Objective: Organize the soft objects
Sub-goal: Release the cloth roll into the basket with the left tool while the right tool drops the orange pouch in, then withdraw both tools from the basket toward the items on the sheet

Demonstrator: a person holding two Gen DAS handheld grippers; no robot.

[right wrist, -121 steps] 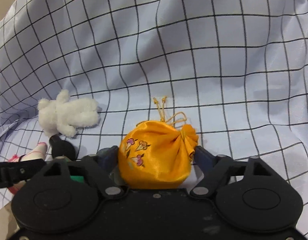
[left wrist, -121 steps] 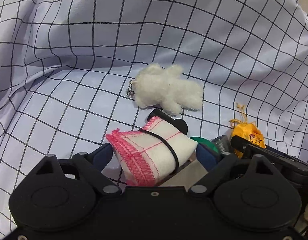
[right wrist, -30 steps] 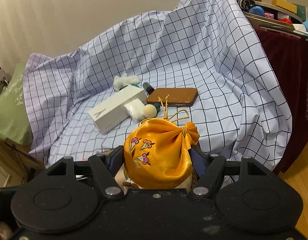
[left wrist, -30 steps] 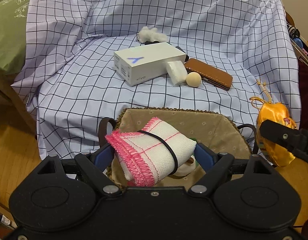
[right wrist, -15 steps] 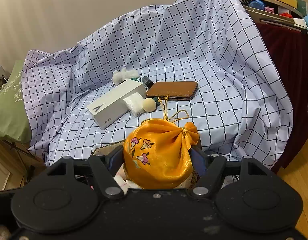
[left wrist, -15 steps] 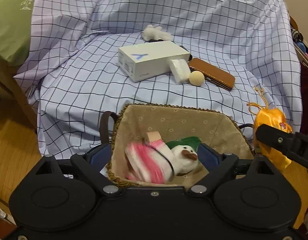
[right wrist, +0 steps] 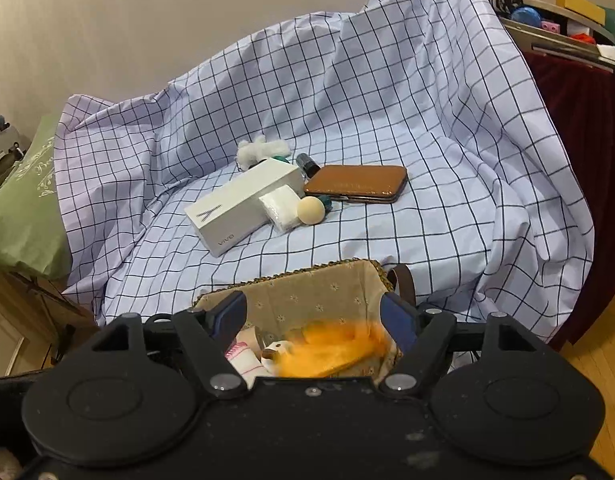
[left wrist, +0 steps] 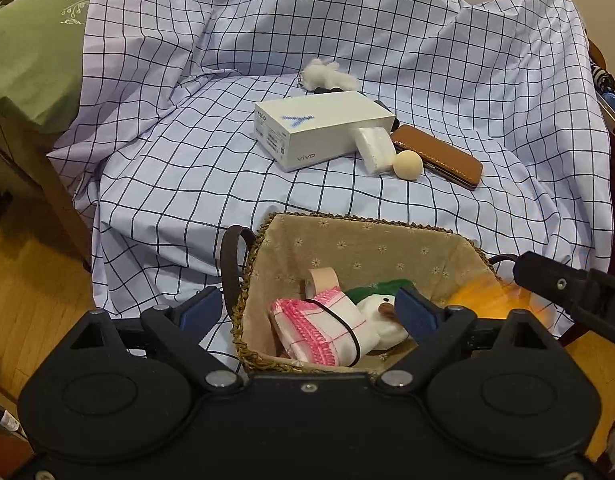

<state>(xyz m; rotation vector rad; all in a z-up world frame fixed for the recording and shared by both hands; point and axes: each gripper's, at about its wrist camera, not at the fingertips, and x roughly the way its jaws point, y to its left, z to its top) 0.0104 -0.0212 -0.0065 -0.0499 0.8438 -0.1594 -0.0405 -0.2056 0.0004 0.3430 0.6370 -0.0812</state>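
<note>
- White box point(left wrist: 321, 128) reads "vivo" and "Y500".
- Ball point(left wrist: 407, 165) and wallet point(left wrist: 435, 156) lie beside it.
- Left tongs point(left wrist: 307, 308) and right tongs point(right wrist: 313, 320) gape wide over the basket point(left wrist: 243, 300), empty.

A woven brown basket with beige flowered cloth lining point(left wrist: 347, 240) stands just under and between the blue fingers point(left wrist: 415, 312). Inside it, a folded white cloth with pink fringe and a black band around it point(left wrist: 319, 330) lies on its side, close to the left finger. Touching it on the right lies a white plush toy with a green hat point(left wrist: 377, 312). An orange satin pouch point(right wrist: 331, 346), blurred, sits in the basket between the other fingers point(right wrist: 395, 320). Far ahead, a small white fluffy plush toy point(left wrist: 325, 74) lies on the checked sheet.
</note>
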